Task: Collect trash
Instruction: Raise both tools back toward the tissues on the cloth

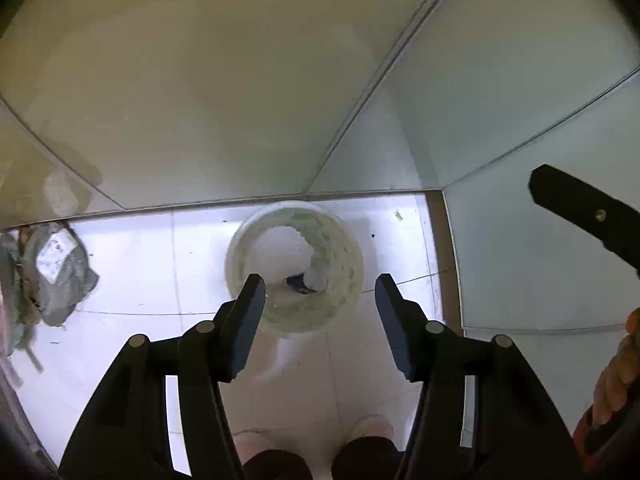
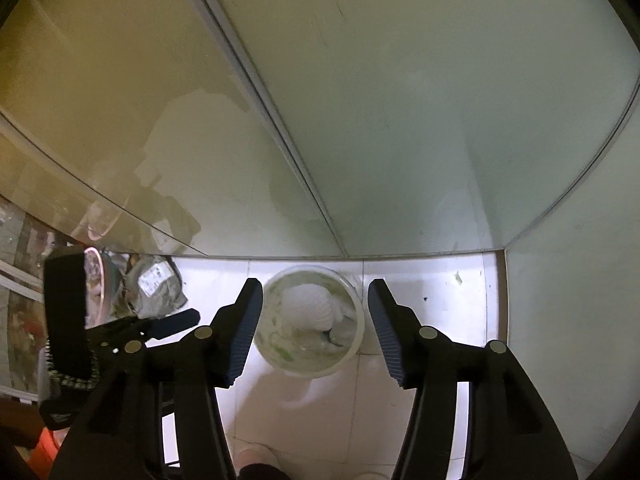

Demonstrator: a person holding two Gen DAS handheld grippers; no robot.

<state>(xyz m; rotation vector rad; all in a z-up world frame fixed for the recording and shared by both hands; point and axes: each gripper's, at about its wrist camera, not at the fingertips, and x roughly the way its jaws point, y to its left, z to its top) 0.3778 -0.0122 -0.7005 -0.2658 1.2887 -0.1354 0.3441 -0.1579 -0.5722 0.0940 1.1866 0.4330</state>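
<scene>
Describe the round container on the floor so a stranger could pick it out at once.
Find where the white tiled floor meets the glass panels' corner. The clear round tub stands open there, a white crumpled wad inside; the grey crumpled bag to its left is flat and shapeless.

Left gripper fingers spread above a plastic cup; crumpled wrapper leftward.

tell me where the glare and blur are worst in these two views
Left wrist view: the floor tiles blow out white around the white bin, and the crumpled trash at the edge smears. Right wrist view: similar floor glare, with a muddy reflection on the glass panel.
</scene>
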